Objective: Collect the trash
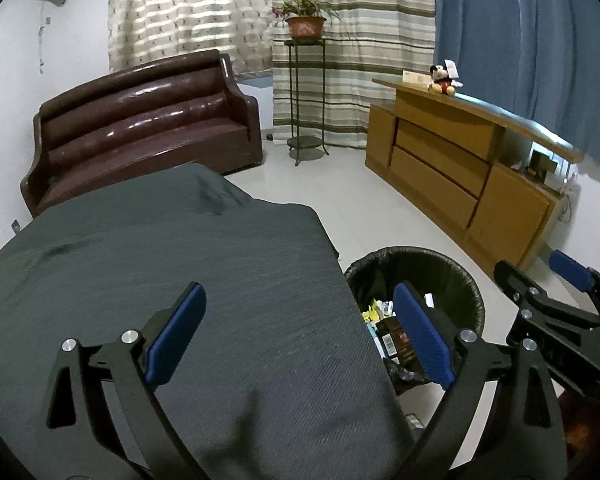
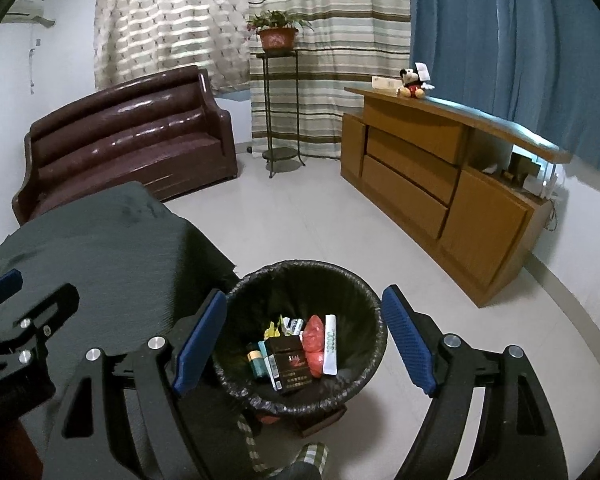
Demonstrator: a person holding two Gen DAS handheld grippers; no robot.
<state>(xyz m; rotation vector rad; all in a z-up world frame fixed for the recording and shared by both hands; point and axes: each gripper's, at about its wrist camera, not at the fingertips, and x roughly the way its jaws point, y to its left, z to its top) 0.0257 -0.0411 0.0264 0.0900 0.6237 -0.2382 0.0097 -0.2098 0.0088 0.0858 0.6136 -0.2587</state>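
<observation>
Hovering above the near right corner of a table draped in dark grey cloth (image 1: 180, 272), the left gripper (image 1: 300, 332) is held with its blue pads wide apart and nothing between them. Just beside it, the right gripper (image 2: 304, 340) is likewise spread wide and empty, poised over the trash bin (image 2: 376, 320), which is lined with a black bag and stands on the floor at the table's right edge. Collected trash is seen at the bin's bottom: a dark cigarette pack (image 2: 290, 364), a red wrapper (image 2: 314, 344), a white tube (image 2: 331, 344) and a yellow scrap (image 2: 273, 330). Farther out, a brown leather sofa (image 2: 132, 140), a potted plant (image 2: 277, 32) on a metal stand and a wooden cabinet (image 2: 440, 184) bearing a plush mouse toy (image 2: 412, 82) are visible.
</observation>
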